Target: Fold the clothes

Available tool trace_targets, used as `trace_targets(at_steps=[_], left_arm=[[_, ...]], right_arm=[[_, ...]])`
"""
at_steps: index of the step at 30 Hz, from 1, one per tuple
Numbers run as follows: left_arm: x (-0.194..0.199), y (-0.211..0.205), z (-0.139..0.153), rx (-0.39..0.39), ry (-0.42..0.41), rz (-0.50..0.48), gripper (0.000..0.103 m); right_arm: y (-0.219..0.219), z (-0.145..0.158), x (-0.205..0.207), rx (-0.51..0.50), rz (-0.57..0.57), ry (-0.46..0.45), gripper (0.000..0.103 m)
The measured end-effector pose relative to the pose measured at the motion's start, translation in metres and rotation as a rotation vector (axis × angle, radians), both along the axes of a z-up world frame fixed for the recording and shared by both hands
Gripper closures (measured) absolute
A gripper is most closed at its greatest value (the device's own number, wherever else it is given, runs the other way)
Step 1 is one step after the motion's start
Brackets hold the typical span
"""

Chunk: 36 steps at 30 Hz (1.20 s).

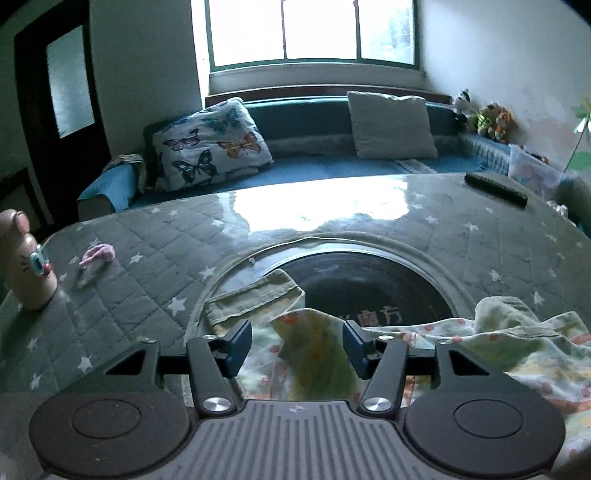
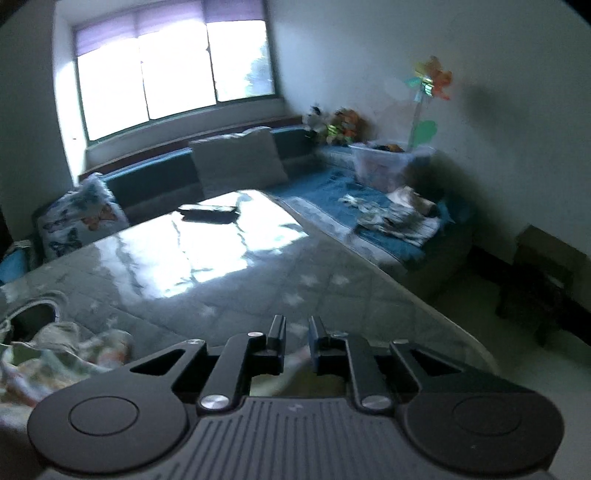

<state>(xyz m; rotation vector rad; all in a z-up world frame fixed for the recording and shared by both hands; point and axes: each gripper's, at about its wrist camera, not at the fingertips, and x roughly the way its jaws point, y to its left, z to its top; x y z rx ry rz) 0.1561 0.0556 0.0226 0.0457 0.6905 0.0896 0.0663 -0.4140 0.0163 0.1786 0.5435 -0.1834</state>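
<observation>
Patterned garment [image 1: 314, 354]: light, limp, crumpled at lower frame on counter [image 1: 147, 258]. Grip at a hem edge. Left tongs [image 1: 297, 345] open above it; right tongs [image 2: 297, 345] slightly parted, empty.

A home living room: blue corner sofa [image 1: 332, 162] under a wide window [image 1: 312, 33], butterfly-print cushion [image 1: 210, 144], stuffed toys [image 1: 493, 118] in the corner, quilted star-patterned table [image 1: 140, 243], remote control [image 1: 496, 189], paper flower [image 2: 430, 79].
</observation>
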Motion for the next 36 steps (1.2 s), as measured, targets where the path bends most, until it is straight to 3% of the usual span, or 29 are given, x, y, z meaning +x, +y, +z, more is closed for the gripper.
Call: trace_targets(at_steps=[3,7,15,17,19,20,22,24,29,32,36], left_arm=[[0.008,-0.001,-0.001,-0.008,0.002,-0.001,0.041],[0.024,0.004,-0.002,-0.03,0.015,0.043,0.032],[0.05,0.009,-0.017,-0.049,0.091,0.072,0.032],[0.054,0.011,-0.023,-0.07,0.119,0.073,0.039],[0.058,0.012,-0.03,-0.092,0.143,0.064,0.061],[0.059,0.013,-0.032,-0.096,0.15,0.06,0.065],[0.059,0.013,-0.034,-0.101,0.154,0.049,0.085],[0.057,0.013,-0.034,-0.108,0.148,0.041,0.091],[0.048,0.015,-0.027,-0.113,0.108,0.033,0.096],[0.038,0.016,-0.019,-0.117,0.078,0.034,0.096],[0.019,0.021,-0.003,-0.131,0.03,0.037,0.096]], right_arm=[[0.019,0.005,0.015,-0.003,0.091,-0.009,0.089],[0.054,0.005,0.04,0.042,0.263,0.007,0.078],[0.126,-0.004,0.091,0.109,0.539,0.074,0.068],[0.146,-0.005,0.102,0.107,0.589,0.088,0.068],[0.158,-0.008,0.113,0.112,0.629,0.102,0.068],[0.163,-0.01,0.118,0.116,0.647,0.109,0.068],[0.172,-0.014,0.13,0.122,0.662,0.135,0.068],[0.179,-0.021,0.142,0.122,0.666,0.16,0.068],[0.185,-0.04,0.16,0.168,0.664,0.233,0.071],[0.186,-0.046,0.163,0.186,0.67,0.248,0.093],[0.188,-0.034,0.153,0.179,0.675,0.194,0.1]])
